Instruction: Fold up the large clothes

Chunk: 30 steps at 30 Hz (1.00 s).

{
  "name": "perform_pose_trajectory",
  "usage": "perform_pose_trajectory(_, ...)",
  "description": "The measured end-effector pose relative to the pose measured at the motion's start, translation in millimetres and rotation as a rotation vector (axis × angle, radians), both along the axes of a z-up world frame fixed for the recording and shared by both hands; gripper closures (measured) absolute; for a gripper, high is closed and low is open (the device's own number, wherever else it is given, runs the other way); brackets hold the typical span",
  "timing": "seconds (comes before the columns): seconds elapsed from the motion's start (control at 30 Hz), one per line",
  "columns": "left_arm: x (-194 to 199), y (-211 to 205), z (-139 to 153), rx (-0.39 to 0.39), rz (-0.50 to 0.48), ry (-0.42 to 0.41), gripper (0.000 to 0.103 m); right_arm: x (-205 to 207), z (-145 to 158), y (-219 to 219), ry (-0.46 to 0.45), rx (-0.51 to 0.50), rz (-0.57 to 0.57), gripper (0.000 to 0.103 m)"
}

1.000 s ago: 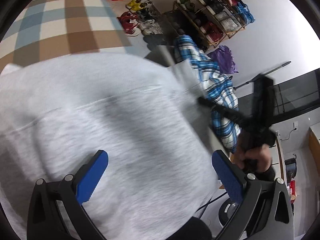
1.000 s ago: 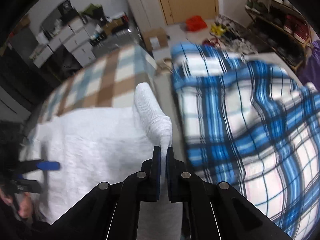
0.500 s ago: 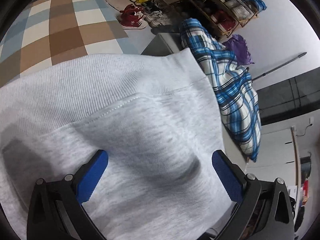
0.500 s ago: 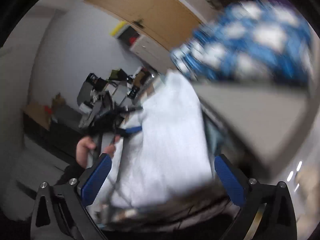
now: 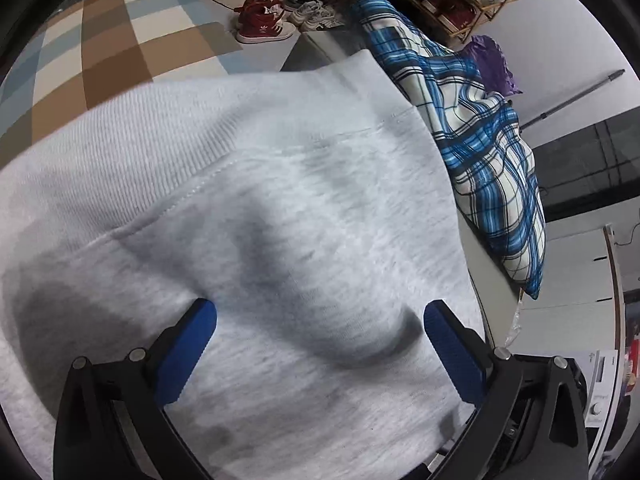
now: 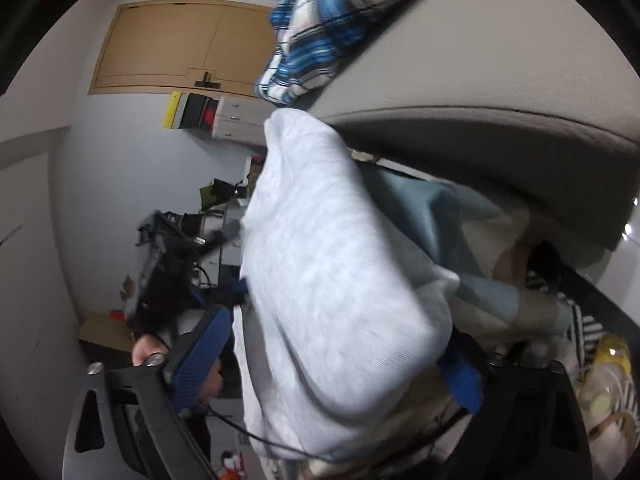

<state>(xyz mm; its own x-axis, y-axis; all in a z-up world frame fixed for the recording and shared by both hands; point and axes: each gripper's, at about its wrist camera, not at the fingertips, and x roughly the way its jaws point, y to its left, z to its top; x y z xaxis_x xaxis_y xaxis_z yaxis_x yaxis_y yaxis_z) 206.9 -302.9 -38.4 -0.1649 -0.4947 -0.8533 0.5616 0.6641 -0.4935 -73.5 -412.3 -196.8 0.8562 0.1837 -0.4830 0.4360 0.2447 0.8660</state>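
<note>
Left wrist view: grey sweatshirt (image 5: 256,216) is spread on the table (image 5: 486,280), hem unfolded; left gripper (image 5: 320,348) is held open above it. Right gripper (image 6: 328,360) is closing around an overhanging fold, not yet clamped. Folding judged barely started; plaid shirt (image 5: 480,128) left untouched.

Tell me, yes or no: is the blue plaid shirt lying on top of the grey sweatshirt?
No: the blue plaid shirt lies beside the grey sweatshirt, on its right in the left wrist view.
</note>
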Motion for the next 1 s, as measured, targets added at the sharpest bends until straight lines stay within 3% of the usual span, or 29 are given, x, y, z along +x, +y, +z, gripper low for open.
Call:
perform_pose_trajectory(0.03, -1, 0, -2, 0.006, 0.0, -0.006, 0.003, 6, 3, 2, 0.013, -0.032, 0.009, 0.047)
perform_pose_trajectory(0.07, -2, 0, -3, 0.016, -0.008, -0.016, 0.003, 13, 7, 5, 0.043, -0.079, 0.023, 0.056)
perform_pose_trajectory(0.1, -4, -3, -5, 0.036, -0.023, -0.031, 0.003, 17, 9, 7, 0.036, -0.087, 0.028, 0.074)
perform_pose_trajectory(0.2, -8, -5, -4, 0.066, -0.046, -0.051, 0.003, 25, 30, 17, 0.002, -0.172, 0.035, 0.082)
perform_pose_trajectory(0.4, 21, 39, 6, -0.116, 0.043, 0.139, 0.003, 57, 101, 63, -0.08, -0.524, 0.166, 0.086)
perform_pose_trajectory(0.6, 42, 130, 28, -0.297, 0.159, 0.255, 0.003, 111, 152, 144, -0.149, -0.831, 0.39, 0.086)
perform_pose_trajectory(0.8, 57, 232, 26, -0.396, 0.259, 0.323, 0.003, 151, 170, 255, -0.245, -1.064, 0.614, 0.086)
perform_pose_trajectory(1.0, 57, 312, 15, -0.43, 0.332, 0.344, 0.003, 171, 153, 360, -0.279, -1.22, 0.867, 0.086)
